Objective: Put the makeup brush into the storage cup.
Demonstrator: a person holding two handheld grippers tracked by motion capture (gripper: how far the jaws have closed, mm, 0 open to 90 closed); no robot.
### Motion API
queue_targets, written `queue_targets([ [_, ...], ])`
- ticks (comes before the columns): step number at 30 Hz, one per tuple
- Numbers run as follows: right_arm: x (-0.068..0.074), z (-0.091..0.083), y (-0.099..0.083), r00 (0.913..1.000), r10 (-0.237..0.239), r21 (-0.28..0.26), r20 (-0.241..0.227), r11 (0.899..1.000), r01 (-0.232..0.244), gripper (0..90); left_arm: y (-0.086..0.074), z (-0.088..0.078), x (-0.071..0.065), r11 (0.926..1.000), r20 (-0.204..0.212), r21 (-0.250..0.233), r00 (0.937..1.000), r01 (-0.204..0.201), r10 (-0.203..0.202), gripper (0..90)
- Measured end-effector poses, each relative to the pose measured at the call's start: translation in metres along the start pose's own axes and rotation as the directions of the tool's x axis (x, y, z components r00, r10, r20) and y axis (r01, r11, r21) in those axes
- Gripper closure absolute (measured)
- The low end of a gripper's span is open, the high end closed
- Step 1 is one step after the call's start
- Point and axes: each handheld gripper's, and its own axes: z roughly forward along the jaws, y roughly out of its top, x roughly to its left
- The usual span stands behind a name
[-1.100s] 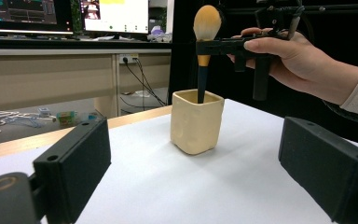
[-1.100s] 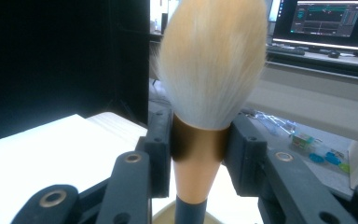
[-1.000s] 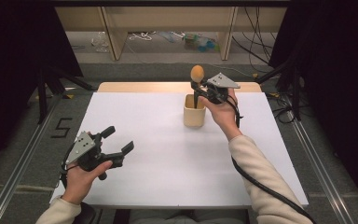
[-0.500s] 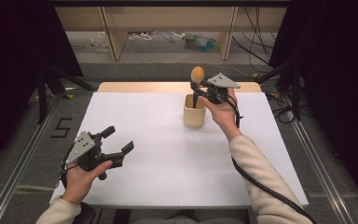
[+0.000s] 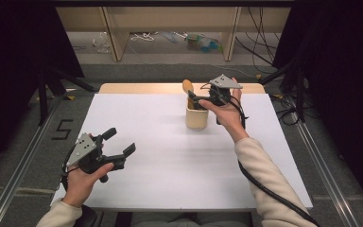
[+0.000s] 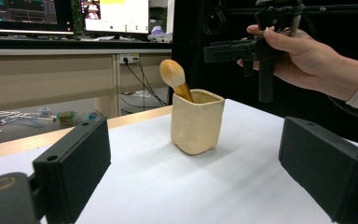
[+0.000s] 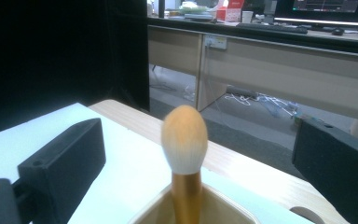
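Idling low near the front edge, left gripper (image 5: 116, 152) with jaws spread, nothing between; farther out, right gripper (image 5: 194, 100) just opened, pads clear of the brush (image 7: 184, 140); standing in the cup (image 5: 197, 117), handle down, bristles up, tilted slightly; risking a snag on withdrawal, toppling the cup.

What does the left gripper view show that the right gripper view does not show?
Left gripper view alone: the whole cream cup from the side, standing on the white table, and the right gripper in a hand above and beside it.

Right gripper view alone: a close look at the brush's white-and-orange bristles and gold ferrule, between open jaws that have just been opening and touch nothing.

Both share: the makeup brush standing bristles up in the cup.
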Motion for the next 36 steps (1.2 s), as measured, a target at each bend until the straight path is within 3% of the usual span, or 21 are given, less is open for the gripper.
queue_targets([
  [8,0.001,-0.018,-0.003,0.9999,0.0,0.014,-0.01,1.0,0.001,2.1,0.0,0.0,-0.001,1.0,0.0,-0.001,1.0,-0.006,0.006,8.5],
  [10,0.002,-0.021,-0.004,0.9995,0.027,0.024,-0.018,0.999,-0.027,2.1,0.0,0.0,-0.001,1.0,0.001,0.001,1.0,-0.008,0.008,8.5],
  [13,0.003,-0.025,-0.008,0.9999,0.001,0.025,-0.013,1.0,-0.001,1.9,0.001,0.0,-0.001,1.0,0.002,-0.003,1.0,-0.006,0.006,8.4],
  [14,0.004,-0.027,-0.009,0.9996,0.018,0.043,-0.022,0.999,-0.018,1.8,0.001,0.0,-0.001,1.0,0.001,-0.002,1.0,-0.007,0.007,8.5],
  [16,0.005,-0.03,-0.011,0.9998,0.0,0.038,-0.022,0.999,0.001,1.7,0.001,0.0,-0.001,1.0,0.0,-0.001,1.0,-0.005,0.005,8.4],
  [19,0.008,-0.036,-0.011,0.9994,0.016,0.049,-0.032,0.999,-0.015,1.6,0.001,0.0,-0.001,1.0,0.001,-0.001,1.0,-0.005,0.005,8.4],
  [36,0.018,-0.063,-0.012,0.9972,0.002,0.022,-0.075,1.0,0.0,0.6,0.001,0.0,-0.001,1.0,-0.002,-0.003,1.0,-0.007,0.007,8.3],
])
